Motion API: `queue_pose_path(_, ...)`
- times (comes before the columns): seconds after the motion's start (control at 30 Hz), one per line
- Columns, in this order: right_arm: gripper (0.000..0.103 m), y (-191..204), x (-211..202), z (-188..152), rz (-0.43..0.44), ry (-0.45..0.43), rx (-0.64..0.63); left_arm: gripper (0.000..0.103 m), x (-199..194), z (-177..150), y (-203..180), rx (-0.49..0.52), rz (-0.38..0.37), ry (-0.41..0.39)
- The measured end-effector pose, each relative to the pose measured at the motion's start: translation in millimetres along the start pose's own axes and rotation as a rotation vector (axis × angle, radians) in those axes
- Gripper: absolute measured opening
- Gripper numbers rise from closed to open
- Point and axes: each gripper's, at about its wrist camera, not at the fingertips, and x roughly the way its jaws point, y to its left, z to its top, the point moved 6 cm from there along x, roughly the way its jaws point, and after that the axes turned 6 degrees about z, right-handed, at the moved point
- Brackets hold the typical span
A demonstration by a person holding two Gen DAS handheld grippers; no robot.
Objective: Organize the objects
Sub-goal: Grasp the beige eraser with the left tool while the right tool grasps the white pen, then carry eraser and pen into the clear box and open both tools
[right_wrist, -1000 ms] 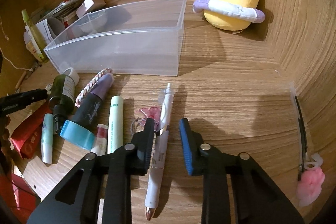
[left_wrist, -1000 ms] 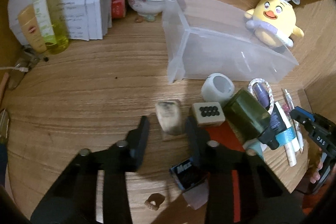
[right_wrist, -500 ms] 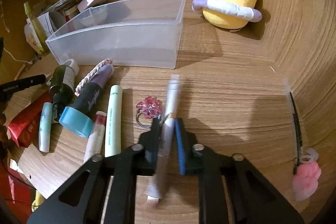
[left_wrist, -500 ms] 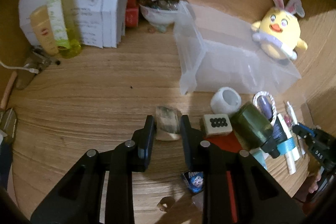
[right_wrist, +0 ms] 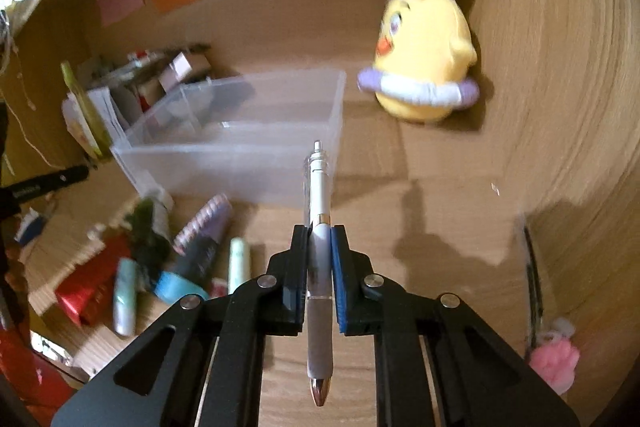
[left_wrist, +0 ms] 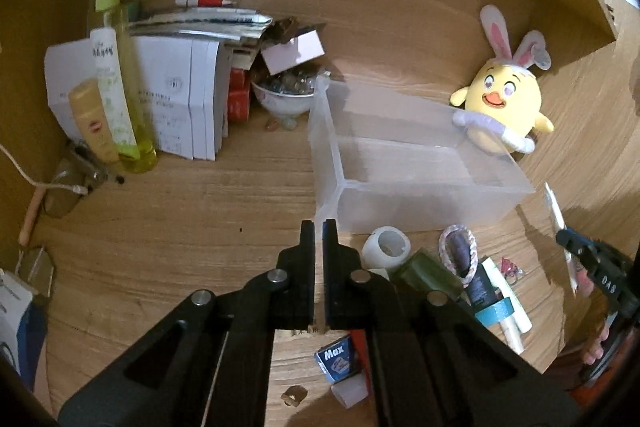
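A clear plastic bin (left_wrist: 416, 163) stands on the wooden desk; it also shows in the right wrist view (right_wrist: 240, 143). My right gripper (right_wrist: 319, 231) is shut on a white pen (right_wrist: 319, 203), lifted in front of the bin's near right corner. My left gripper (left_wrist: 319, 227) is shut, raised just before the bin's near left corner; a thin pale sliver shows between its fingers (left_wrist: 308, 267), what it holds is hidden. Loose items lie before the bin: white tape roll (left_wrist: 386, 247), dark green bottle (left_wrist: 428, 271), purple tube (left_wrist: 458, 253), blue tape (left_wrist: 494, 309).
A yellow chick plush (left_wrist: 500, 103) sits behind the bin at the right. Papers (left_wrist: 172, 99), a green spray bottle (left_wrist: 116, 79) and a bowl of stones (left_wrist: 286, 95) stand at the back left. A small "Max" box (left_wrist: 334, 357) lies below my left gripper. A pink clip (right_wrist: 554, 357) lies far right.
My right gripper closed on the pen and lifted it toward the bin. My left gripper closed on the small tan block and rose toward the bin; the block is now out of sight.
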Motion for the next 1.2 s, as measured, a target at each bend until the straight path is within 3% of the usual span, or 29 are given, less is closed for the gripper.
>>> queue_pose_path(0.1, 0.01, 7.9, -0.8, 13.9, 0.022, -0.027, -0.02, 0.011, -4.1, -3.8, 5.5, 0.002, 0.011, 0.012)
queue_pose_path(0.17, 0.01, 13.1, 0.4, 22.0, 0.03, -0.041, -0.036, 0.034, -1.1, -11.5, 10.0, -0.002, 0.021, 0.042)
queue_pose_path(0.23, 0.01, 20.3, 2.7, 34.2, 0.038, -0.06, -0.061, 0.047, 5.1, -23.1, 16.2, -0.01, 0.033, 0.081)
queue_pose_path(0.27, 0.01, 23.9, 4.2, 39.5, 0.041, -0.069, -0.072, 0.049, 7.7, -28.7, 18.2, -0.012, 0.041, 0.098)
queue_pose_path(0.53, 0.01, 40.8, 19.8, 74.7, 0.071, -0.095, -0.131, 0.051, 30.6, -64.8, 17.5, 0.008, 0.047, 0.229)
queue_pose_path(0.67, 0.01, 44.9, 27.3, 89.7, 0.069, -0.094, -0.166, 0.052, 32.8, -64.3, 16.1, 0.011, 0.057, 0.215)
queue_pose_path(0.73, 0.01, 46.5, 32.2, 97.6, 0.065, -0.09, -0.186, 0.041, 33.7, -63.2, 14.9, 0.017, 0.053, 0.202)
queue_pose_path(0.93, 0.01, 45.8, 51.2, 112.3, 0.079, -0.059, -0.209, 0.04, 33.3, -51.8, 18.4, 0.017, 0.07, 0.179)
queue_pose_path(1.2, 0.01, 48.1, 81.1, 124.0, 0.107, -0.009, -0.234, 0.04, 12.0, 10.7, 6.7, 0.016, 0.041, 0.05)
